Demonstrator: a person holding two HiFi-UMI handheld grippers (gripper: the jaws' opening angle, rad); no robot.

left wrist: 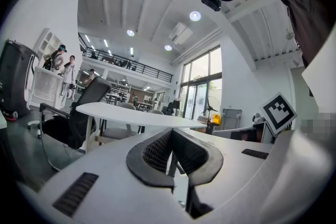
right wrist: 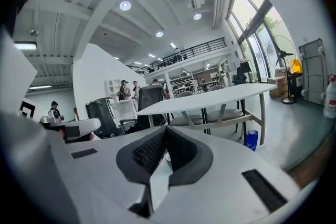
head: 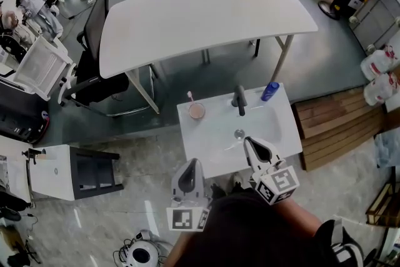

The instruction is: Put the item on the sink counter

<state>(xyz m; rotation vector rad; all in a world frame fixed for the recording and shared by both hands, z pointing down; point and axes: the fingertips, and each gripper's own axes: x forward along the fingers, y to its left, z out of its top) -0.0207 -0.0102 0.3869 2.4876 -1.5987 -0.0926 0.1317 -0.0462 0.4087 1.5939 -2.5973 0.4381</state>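
Observation:
The white sink counter [head: 212,137] stands just ahead of me, with a dark faucet [head: 240,99] at its back edge. A pinkish cup [head: 196,110] holding a toothbrush sits at the back left corner. A blue bottle [head: 270,91] stands at the back right, also visible low in the right gripper view [right wrist: 251,140]. My left gripper [head: 192,163] hovers at the counter's front edge, shut and empty [left wrist: 171,131]. My right gripper [head: 247,141] is over the basin's front near the drain [head: 239,133], shut with nothing between its tips [right wrist: 166,128].
A large white table [head: 200,15] with chairs stands beyond the sink. A black office chair [head: 94,53] is at its left. Wooden pallets [head: 334,125] and white jugs [head: 378,75] lie to the right. People stand at the far left [head: 37,3].

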